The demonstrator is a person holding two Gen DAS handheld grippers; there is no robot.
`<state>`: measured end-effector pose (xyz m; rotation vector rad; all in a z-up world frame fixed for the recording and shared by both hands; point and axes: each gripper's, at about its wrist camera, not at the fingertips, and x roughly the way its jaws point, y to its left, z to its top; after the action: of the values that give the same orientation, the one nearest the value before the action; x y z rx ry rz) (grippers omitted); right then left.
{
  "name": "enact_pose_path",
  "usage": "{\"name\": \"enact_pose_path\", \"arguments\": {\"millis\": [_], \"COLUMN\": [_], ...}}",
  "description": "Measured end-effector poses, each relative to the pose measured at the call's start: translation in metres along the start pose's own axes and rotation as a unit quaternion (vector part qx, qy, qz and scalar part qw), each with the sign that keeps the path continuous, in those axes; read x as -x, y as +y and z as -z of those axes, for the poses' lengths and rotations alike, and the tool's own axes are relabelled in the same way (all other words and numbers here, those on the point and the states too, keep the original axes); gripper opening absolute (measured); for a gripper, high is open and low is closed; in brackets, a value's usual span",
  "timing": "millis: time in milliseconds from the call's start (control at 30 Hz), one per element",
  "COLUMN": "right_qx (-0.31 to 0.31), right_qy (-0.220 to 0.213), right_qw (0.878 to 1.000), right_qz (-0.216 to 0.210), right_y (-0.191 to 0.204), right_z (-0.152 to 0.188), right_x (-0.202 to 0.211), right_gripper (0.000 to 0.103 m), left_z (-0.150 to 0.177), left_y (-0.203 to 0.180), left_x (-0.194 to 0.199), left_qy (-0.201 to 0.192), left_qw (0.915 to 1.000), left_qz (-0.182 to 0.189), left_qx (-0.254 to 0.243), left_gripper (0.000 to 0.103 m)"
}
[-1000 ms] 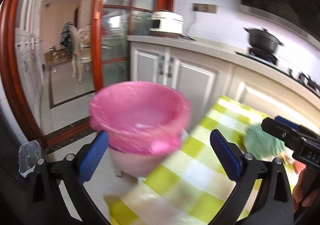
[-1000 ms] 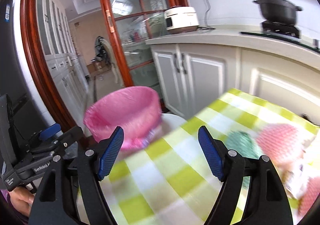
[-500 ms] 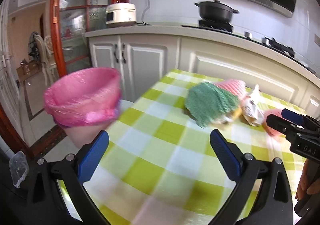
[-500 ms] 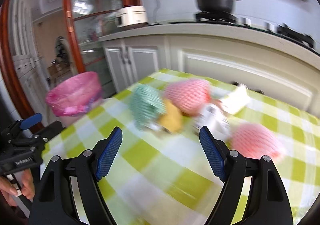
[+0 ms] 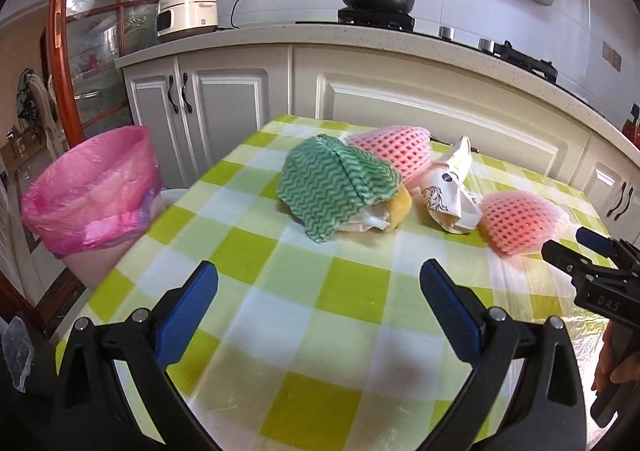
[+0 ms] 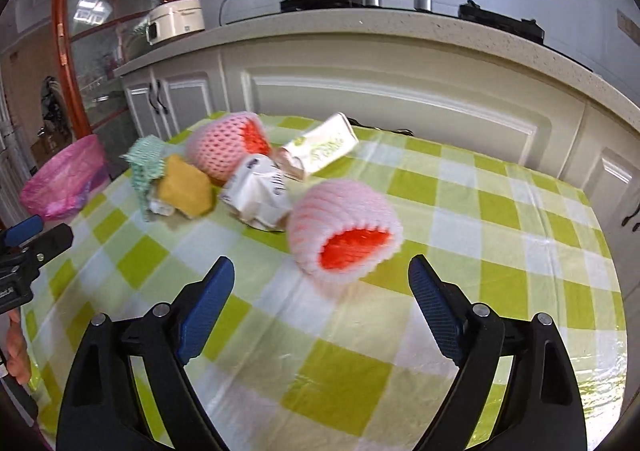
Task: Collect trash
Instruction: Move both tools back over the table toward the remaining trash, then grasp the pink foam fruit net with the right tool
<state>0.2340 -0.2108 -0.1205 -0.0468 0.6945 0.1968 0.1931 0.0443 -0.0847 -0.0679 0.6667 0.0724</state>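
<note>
Both views are swinging from the bin onto the trash; right gripper, jaws just widened and empty, is lining up on the foam net; left gripper is gaping empty.

My left gripper and right gripper both point downward with fingers spread wide and nothing between them, the right jaws having just been opening.
</note>
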Motion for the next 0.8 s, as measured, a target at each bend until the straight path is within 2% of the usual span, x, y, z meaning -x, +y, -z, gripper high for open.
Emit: {"name": "enact_pose_path", "arguments": {"millis": [267,500,800], "right_qx": [0.005,-0.003,-0.01], "right_qy": [0.018,0.028,0.043], "right_qw": [1.0,0.999,0.999], "right_qz": [0.017,0.023,0.024], "right_y": [-0.003,-0.007,-0.005], "right_z": [-0.016,-0.028,-0.031], "right_x": [-0.035,-0.056,-0.076], "right_gripper": [0.085,0.085,0.085], "left_z": [0.002,0.004,-0.001], "left_y": [0.009,0.017,0.018], "left_x": [-0.023,-0.035,-0.042], "left_qy": [0.018,0.03,0.026], "left_qw": [0.9995,0.9991,0.9992], "left_qz": [-0.025,-0.027,-0.023], "left_qx": [0.004,0.013,0.018], "left_gripper": [0.098,0.098,0.098]}}
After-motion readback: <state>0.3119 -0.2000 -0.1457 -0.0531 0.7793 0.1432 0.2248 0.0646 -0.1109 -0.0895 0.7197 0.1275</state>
